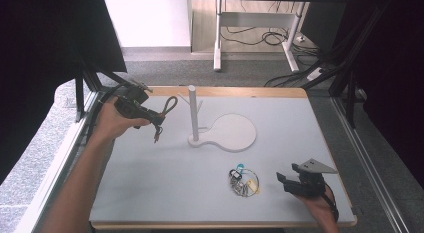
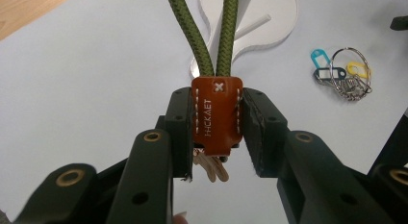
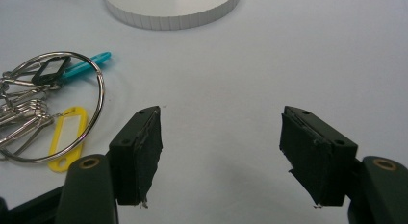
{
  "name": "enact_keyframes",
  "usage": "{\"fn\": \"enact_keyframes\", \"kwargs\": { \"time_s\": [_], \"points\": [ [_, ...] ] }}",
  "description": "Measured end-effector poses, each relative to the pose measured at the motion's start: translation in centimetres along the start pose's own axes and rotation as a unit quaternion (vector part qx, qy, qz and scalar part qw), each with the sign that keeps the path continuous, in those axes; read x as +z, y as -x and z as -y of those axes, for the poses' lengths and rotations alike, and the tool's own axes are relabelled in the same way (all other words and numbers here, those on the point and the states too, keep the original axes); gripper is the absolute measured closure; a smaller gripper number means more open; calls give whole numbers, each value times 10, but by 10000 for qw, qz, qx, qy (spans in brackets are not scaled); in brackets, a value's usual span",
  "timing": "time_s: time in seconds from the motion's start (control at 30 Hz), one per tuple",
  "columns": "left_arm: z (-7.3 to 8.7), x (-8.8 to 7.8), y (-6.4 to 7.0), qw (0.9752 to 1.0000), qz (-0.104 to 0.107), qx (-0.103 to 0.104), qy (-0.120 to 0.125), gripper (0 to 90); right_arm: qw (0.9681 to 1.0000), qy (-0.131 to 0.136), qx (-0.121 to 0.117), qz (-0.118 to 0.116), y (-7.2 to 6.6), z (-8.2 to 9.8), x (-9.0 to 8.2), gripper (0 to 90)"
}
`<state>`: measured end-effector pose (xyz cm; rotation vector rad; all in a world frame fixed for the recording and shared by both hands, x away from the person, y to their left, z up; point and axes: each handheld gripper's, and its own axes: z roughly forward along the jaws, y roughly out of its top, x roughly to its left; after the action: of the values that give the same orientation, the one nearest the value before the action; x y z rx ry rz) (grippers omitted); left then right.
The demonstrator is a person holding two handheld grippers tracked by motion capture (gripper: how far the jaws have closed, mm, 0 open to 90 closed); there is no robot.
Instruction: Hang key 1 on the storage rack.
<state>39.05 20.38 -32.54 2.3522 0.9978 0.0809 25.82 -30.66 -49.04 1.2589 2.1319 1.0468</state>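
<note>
My left gripper (image 2: 217, 120) is shut on the brown leather tab (image 2: 216, 113) of a keychain with an olive-green cord loop (image 2: 211, 27); keys hang below the tab. In the high view this left gripper (image 1: 156, 124) is held above the table's left side, the cord loop (image 1: 170, 104) sticking out toward a white post (image 1: 193, 113) on a white stand base (image 1: 231, 133). A key ring with coloured tags (image 1: 243, 181) lies on the table near the front. My right gripper (image 3: 221, 156) stands open just right of that key ring (image 3: 43, 113), nothing between its fingers; from above the right gripper (image 1: 281, 180) rests low at the front right.
The table (image 1: 150, 183) is a pale grey sheet with a wooden edge. Black frame posts (image 1: 80, 93) stand at both sides. Beyond the far edge are floor cables (image 1: 270, 38) and a desk's legs.
</note>
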Motion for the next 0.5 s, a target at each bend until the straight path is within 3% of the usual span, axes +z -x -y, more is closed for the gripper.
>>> {"fn": "enact_keyframes", "kwargs": {
  "time_s": [0.5],
  "points": [
    [-11,-6,-3,9998,62,-27,197,665,10000,2,11,8,0,0,0,314]
  ]
}}
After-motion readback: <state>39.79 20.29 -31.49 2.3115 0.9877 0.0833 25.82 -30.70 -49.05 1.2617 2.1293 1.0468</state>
